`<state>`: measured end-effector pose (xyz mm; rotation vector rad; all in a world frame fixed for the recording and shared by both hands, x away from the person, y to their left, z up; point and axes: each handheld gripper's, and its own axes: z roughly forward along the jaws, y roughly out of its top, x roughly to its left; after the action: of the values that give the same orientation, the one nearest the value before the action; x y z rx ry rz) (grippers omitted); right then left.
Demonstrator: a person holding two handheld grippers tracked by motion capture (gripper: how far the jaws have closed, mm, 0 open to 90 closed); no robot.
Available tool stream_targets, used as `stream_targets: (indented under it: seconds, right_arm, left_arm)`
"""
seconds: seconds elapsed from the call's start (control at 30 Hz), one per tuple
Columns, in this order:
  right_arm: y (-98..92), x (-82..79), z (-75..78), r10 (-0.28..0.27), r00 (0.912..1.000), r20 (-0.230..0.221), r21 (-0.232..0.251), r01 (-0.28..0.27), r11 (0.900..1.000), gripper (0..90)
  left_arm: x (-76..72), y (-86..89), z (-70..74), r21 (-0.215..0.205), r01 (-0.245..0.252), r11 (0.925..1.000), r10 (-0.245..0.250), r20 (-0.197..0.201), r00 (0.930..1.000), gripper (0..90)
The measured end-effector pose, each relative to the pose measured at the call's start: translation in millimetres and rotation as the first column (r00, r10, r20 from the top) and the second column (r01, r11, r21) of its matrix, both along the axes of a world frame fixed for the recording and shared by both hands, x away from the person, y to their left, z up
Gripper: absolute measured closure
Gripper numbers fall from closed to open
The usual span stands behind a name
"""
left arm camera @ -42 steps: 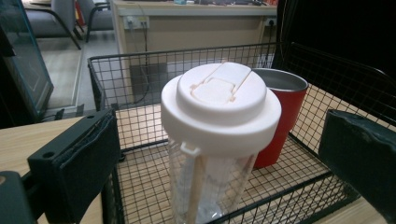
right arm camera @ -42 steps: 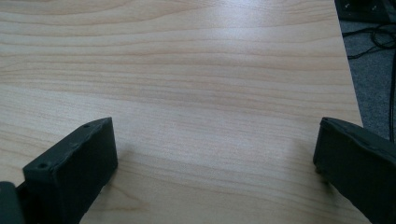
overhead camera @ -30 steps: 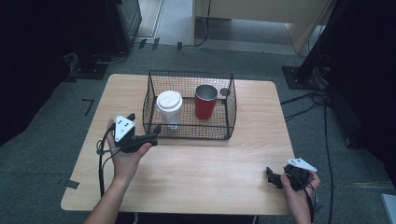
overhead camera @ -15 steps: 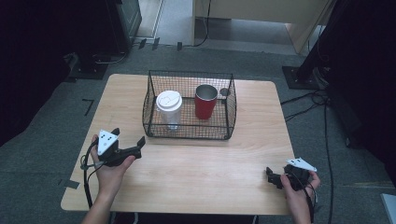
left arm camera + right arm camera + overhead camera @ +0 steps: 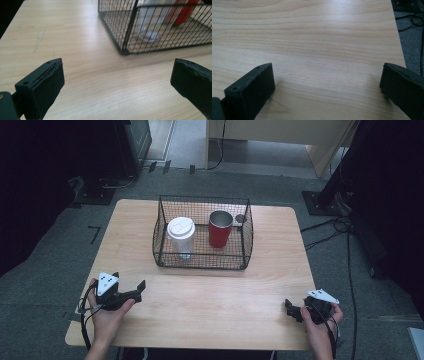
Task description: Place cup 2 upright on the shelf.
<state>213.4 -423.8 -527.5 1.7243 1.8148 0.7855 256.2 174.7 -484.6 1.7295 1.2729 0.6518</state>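
A black wire basket (image 5: pixel 202 258) stands at the middle back of the wooden table (image 5: pixel 210 295). Inside it a white-lidded cup (image 5: pixel 180 232) stands on the left and a red cup (image 5: pixel 220 228) on the right. My left gripper (image 5: pixel 129 281) is held over the near left of the table, open and empty, well short of the basket. In the left gripper view the basket's near corner (image 5: pixel 124 47) lies ahead of my left gripper (image 5: pixel 117 82), with the clear cup base (image 5: pixel 149 35) and red cup (image 5: pixel 185 14) behind the wires. My right gripper (image 5: pixel 290 310) rests open at the near right corner, and in its own view my right gripper (image 5: pixel 327 87) faces bare wood.
Grey carpet surrounds the table, with cables (image 5: pixel 340 227) on the floor at the right and dark equipment (image 5: pixel 131 142) at the back left. The table's right edge (image 5: pixel 400 47) runs close beside my right gripper, with floor cables (image 5: pixel 412 25) beyond it.
My left gripper has drawn back from the basket's left front corner toward the near left of the table, staying open. The right gripper has not moved.
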Motion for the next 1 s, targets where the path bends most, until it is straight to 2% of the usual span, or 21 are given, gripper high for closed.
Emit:
stream_targets:
  seconds: [0.23,0.33,0.5,0.57,0.63,0.7,0.73,0.9,1.0]
  right_arm:
    - [0.0,0.0,0.0,0.0,1.0,0.0,0.0,0.0,1.0,0.0]
    - [0.0,0.0,0.0,0.0,1.0,0.0,0.0,0.0,1.0,0.0]
    - [0.1,0.0,0.0,0.0,1.0,0.0,0.0,0.0,1.0,0.0]
    - [0.0,0.0,0.0,0.0,1.0,0.0,0.0,0.0,1.0,0.0]
    - [0.1,-0.1,0.0,0.0,1.0,0.0,0.0,0.0,1.0,0.0]
    - [0.0,0.0,0.0,0.0,1.0,0.0,0.0,0.0,1.0,0.0]
    - [0.0,0.0,0.0,0.0,1.0,0.0,0.0,0.0,1.0,0.0]
    - [0.1,0.0,0.0,0.0,1.0,0.0,0.0,0.0,1.0,0.0]
    - [0.1,-0.1,0.0,0.0,1.0,0.0,0.0,0.0,1.0,0.0]
  left_arm:
    - [-5.1,14.4,-13.7,0.026,-0.012,0.9996,0.014,-0.062,0.998,0.0]
    - [-6.1,19.6,-17.2,0.059,-0.021,0.998,0.026,-0.084,0.9961,0.0]
    - [-8.9,30.0,-23.0,0.107,-0.048,0.9931,0.061,-0.121,0.9908,0.0]
    - [-9.4,35.5,-26.6,0.119,-0.057,0.9912,0.075,-0.146,0.9865,0.0]
    - [-9.9,38.9,-26.8,0.115,-0.047,0.9922,0.065,-0.157,0.9854,0.0]
    - [-10.1,38.9,-27.9,0.164,-0.041,0.9856,0.068,-0.163,0.9844,0.0]
    - [-10.0,39.2,-28.6,0.173,-0.037,0.9843,0.066,-0.168,0.9836,0.0]
    - [-9.1,40.8,-31.2,0.183,-0.037,0.9824,0.071,-0.183,0.9806,0.0]
    - [-7.3,39.2,-33.1,0.192,-0.021,0.9812,0.062,-0.209,0.9759,0.0]
